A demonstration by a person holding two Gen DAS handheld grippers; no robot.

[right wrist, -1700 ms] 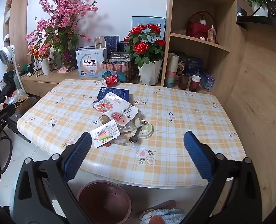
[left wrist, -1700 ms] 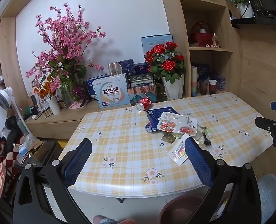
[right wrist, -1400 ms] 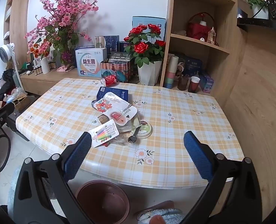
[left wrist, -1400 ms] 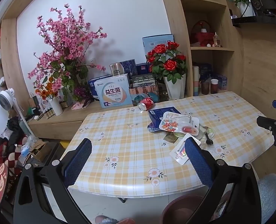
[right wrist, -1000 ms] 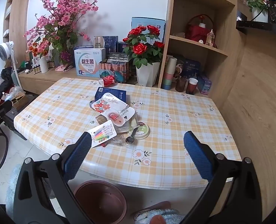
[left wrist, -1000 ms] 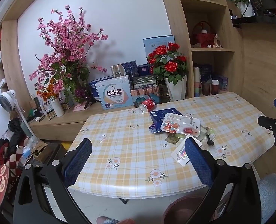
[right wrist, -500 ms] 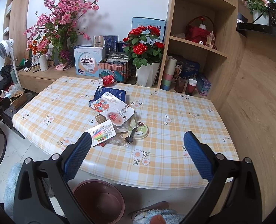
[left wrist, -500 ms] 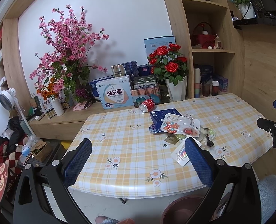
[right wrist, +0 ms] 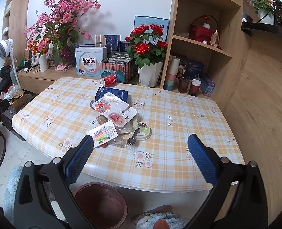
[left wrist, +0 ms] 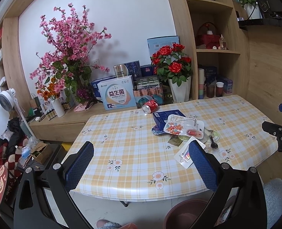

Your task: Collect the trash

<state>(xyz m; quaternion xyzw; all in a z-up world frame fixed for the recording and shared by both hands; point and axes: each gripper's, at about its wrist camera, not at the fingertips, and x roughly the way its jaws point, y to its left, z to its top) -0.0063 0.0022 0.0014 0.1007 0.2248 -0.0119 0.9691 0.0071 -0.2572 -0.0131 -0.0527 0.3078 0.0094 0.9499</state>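
I have the table [right wrist: 179, 114] in front of me, and the brown bin [right wrist: 100, 204] on the floor just under its near edge. The trash sits in one heap near the table's middle, toward the near edge: a blue box [right wrist: 112, 93] at the back, a flowered blister pack [right wrist: 114, 108] lying over it, a pen card [right wrist: 103, 133] nearest me, a round lid [right wrist: 144, 130] and a black fork [right wrist: 132, 139] beside it. A crushed red can [right wrist: 108, 80] lies apart at the far edge.

Both tools are held back off the near edge, above nothing yet. The left gripper [left wrist: 141, 164] has its jaws spread wide and empty; the right gripper [right wrist: 139, 157] likewise, wide apart and empty.

I judge this the approach, with nothing collected so far. Next I would bring the right gripper down on the pen card, since it lies closest and overhangs the heap, pinch its raised edge, and carry it over the bin.
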